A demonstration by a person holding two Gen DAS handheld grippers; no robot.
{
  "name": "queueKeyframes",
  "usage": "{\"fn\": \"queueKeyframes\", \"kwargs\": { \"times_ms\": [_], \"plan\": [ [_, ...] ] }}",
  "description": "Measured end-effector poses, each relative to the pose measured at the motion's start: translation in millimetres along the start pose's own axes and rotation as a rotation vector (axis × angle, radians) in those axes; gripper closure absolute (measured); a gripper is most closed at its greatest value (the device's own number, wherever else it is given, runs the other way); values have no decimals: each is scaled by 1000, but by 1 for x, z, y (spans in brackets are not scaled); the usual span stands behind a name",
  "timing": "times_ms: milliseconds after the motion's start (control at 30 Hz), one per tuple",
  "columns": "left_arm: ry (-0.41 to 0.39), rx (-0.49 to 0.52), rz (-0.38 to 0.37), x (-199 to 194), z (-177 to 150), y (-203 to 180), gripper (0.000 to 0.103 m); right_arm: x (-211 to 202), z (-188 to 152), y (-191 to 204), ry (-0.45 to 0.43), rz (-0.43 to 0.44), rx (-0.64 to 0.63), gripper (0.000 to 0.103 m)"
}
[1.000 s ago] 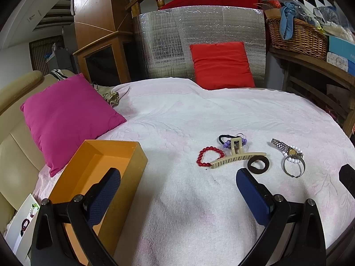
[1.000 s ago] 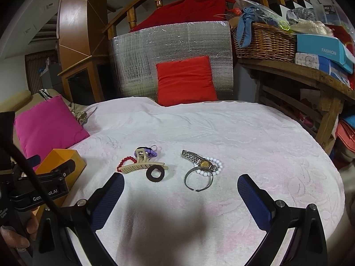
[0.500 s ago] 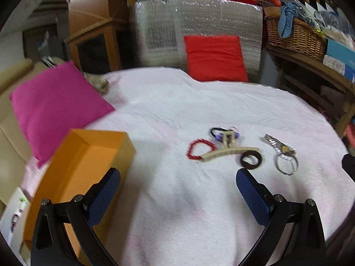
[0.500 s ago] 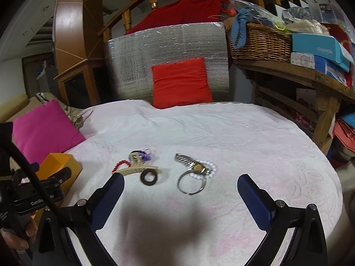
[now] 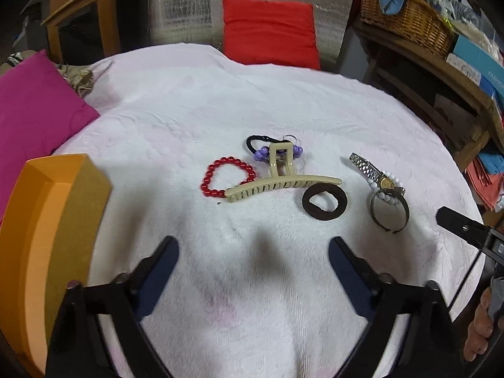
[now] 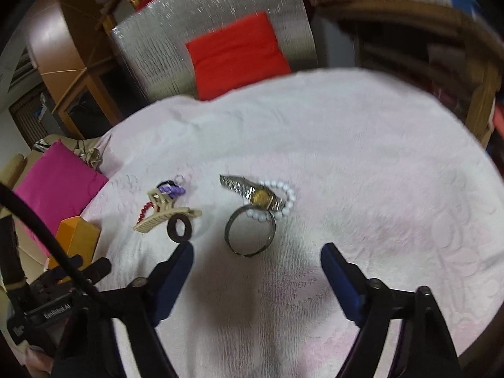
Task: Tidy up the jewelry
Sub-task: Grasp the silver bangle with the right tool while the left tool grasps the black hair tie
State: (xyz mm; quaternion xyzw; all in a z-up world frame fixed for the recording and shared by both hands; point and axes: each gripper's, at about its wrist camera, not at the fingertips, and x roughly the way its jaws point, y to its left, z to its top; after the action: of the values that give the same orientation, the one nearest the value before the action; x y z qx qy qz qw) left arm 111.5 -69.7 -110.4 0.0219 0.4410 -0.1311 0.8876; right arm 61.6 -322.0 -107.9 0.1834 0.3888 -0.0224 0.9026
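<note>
Left wrist view: the left gripper (image 5: pixel 253 256) hangs over the pale pink cover (image 5: pixel 252 104), its jaws spread with nothing between them; they have just been closing a little. At 12 o'clock from it lies the beige claw clip (image 5: pixel 285 182), touching the red bead bracelet (image 5: pixel 226 178) at its 9 o'clock and overlapping the black hair tie with purple beads (image 5: pixel 261 145) at its 12. A dark ring-shaped band (image 5: pixel 324 201) sits just beside the clip's right tip. At 2 o'clock lie the watch (image 5: pixel 376 174), the white bead bracelet (image 5: pixel 386 190) and a metal bangle (image 5: pixel 390 212), overlapping. The orange box (image 5: pixel 60 217) stands open at 9 o'clock.

Right wrist view: the right gripper (image 6: pixel 256 258) is also spread and empty, its jaws just narrowed. The bangle (image 6: pixel 250 231) lies at its 12 o'clock, the dark band (image 6: pixel 179 228) touching or nearly touching its left fingertip.
</note>
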Motion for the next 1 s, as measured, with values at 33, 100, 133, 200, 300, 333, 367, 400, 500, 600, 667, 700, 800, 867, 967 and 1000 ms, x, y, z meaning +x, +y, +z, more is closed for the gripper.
{"fn": "queueKeyframes", "kwargs": {
  "times_ms": [33,100,133,200,300,333,367,400,500,600,667,700,800,867,967,1000],
  "plan": [
    [7,-5,-1,4,2,1,21,7,1,-3,17,4,12,26],
    [17,-25,1,9,7,7,22,23,4,-10,57,22,36,30],
    [21,-36,3,11,8,11,23,31,5,-13,78,28,47,33],
    [21,-51,14,15,11,18,23,45,5,-18,123,49,77,40],
    [25,-51,18,20,14,22,23,59,6,-20,164,60,121,44],
    [26,-48,13,21,14,21,23,61,6,-20,166,64,128,45],
    [29,-41,2,23,14,19,23,63,7,-19,166,64,128,49],
    [33,-32,-10,25,14,16,23,65,8,-17,164,53,118,51],
    [45,-1,-39,28,12,5,23,72,8,-15,172,7,102,66],
    [64,14,-66,34,12,-4,23,73,9,-16,161,7,101,80],
    [76,8,-85,40,12,-7,24,70,9,-20,158,12,104,89],
    [80,2,-99,43,13,-8,30,69,8,-22,154,15,102,91],
    [109,-14,-147,53,14,-13,49,59,9,-26,122,23,95,93],
    [117,-27,-166,59,15,-16,49,52,10,-28,100,25,85,95],
    [107,-28,-175,65,17,-23,49,44,11,-35,83,38,95,95],
    [104,-33,-180,67,18,-25,49,42,12,-37,80,39,98,95]
  ]
}}
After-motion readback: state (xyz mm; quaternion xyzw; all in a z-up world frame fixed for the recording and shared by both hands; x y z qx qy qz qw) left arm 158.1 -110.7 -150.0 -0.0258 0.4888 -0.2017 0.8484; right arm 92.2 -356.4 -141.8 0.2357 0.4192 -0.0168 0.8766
